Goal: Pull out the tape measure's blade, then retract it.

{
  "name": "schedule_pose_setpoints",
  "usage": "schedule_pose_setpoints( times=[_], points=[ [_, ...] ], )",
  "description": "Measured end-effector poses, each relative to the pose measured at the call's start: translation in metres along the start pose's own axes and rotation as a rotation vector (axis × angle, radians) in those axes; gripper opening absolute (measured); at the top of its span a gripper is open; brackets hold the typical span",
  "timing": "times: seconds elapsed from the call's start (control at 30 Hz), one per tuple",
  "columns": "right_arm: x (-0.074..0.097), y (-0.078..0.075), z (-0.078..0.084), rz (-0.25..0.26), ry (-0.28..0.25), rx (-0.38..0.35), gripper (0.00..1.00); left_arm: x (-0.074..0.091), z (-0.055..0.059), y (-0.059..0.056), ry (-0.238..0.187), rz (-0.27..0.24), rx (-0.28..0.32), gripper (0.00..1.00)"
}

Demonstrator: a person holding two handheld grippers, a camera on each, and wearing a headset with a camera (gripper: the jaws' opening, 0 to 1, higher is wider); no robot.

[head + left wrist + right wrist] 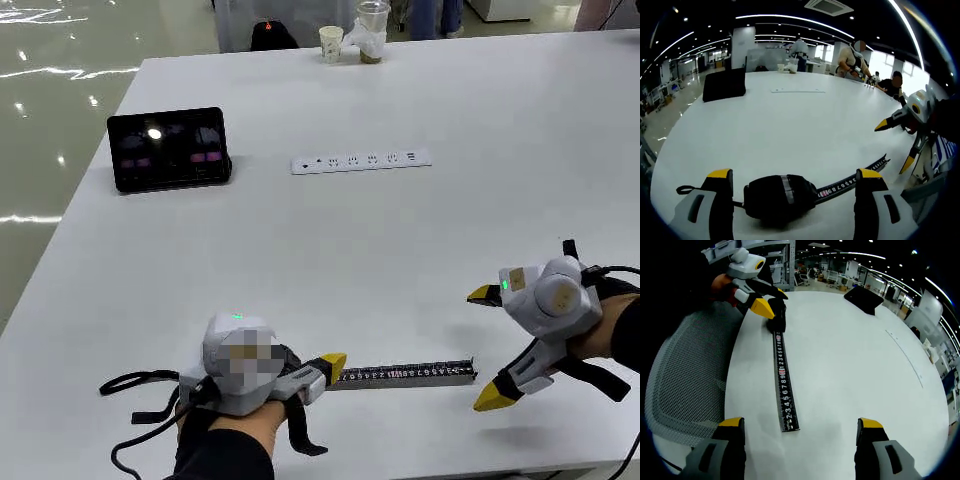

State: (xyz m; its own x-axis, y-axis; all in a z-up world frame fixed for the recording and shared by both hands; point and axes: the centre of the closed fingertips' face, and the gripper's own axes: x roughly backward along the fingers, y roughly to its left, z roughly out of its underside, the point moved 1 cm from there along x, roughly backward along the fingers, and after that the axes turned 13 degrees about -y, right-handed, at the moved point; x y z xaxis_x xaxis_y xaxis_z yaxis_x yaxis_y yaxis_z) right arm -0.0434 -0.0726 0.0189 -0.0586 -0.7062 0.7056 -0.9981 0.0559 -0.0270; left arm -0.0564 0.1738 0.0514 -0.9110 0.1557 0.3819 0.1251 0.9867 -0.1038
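Note:
The black tape measure body (780, 196) lies on the white table (420, 240) between the jaws of my left gripper (795, 175), which stand wide and clear of it. Its dark blade (405, 374) runs flat to the right, numbers up. In the head view the left gripper (322, 372) sits at the lower left, over the body. My right gripper (489, 345) hangs open just past the blade's end. From the right gripper view, the blade (784, 380) runs away from the right gripper (801, 423) to the body (779, 315) and the left gripper (771, 302).
A dark tablet (168, 148) stands at the back left and a white power strip (361, 160) lies mid-table. A paper cup (331, 43) and a plastic cup (372, 30) stand at the far edge. A mesh chair (685, 390) is beside the near edge.

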Motion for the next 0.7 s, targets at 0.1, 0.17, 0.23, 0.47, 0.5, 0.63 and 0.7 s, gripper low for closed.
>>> schedule_pose_setpoints(
  times=[0.1,0.17,0.23,0.47,0.5,0.63,0.7],
  points=[
    [-0.002,-0.001,0.004,-0.013,0.01,-0.001,0.87,-0.003,0.007,0.008,-0.003,-0.012,-0.003,0.99],
    [-0.003,-0.001,0.003,-0.018,0.004,-0.009,0.85,-0.004,0.01,0.012,0.001,-0.021,0.012,0.99],
    [-0.005,0.0,0.002,-0.026,-0.002,-0.018,0.78,-0.005,0.014,0.013,0.006,-0.023,0.014,0.99],
    [-0.007,0.006,0.008,-0.076,0.032,0.005,0.61,-0.007,0.02,0.015,0.007,-0.02,0.001,0.99],
    [-0.008,0.007,0.009,-0.081,0.035,0.012,0.59,-0.007,0.02,0.016,0.007,-0.02,0.001,0.99],
    [-0.007,0.012,0.011,-0.099,0.053,0.027,0.48,-0.007,0.019,0.015,0.003,-0.022,0.007,0.99],
    [-0.008,0.013,0.013,-0.106,0.06,0.037,0.44,-0.006,0.02,0.014,0.008,-0.018,0.006,0.99]
  ],
)
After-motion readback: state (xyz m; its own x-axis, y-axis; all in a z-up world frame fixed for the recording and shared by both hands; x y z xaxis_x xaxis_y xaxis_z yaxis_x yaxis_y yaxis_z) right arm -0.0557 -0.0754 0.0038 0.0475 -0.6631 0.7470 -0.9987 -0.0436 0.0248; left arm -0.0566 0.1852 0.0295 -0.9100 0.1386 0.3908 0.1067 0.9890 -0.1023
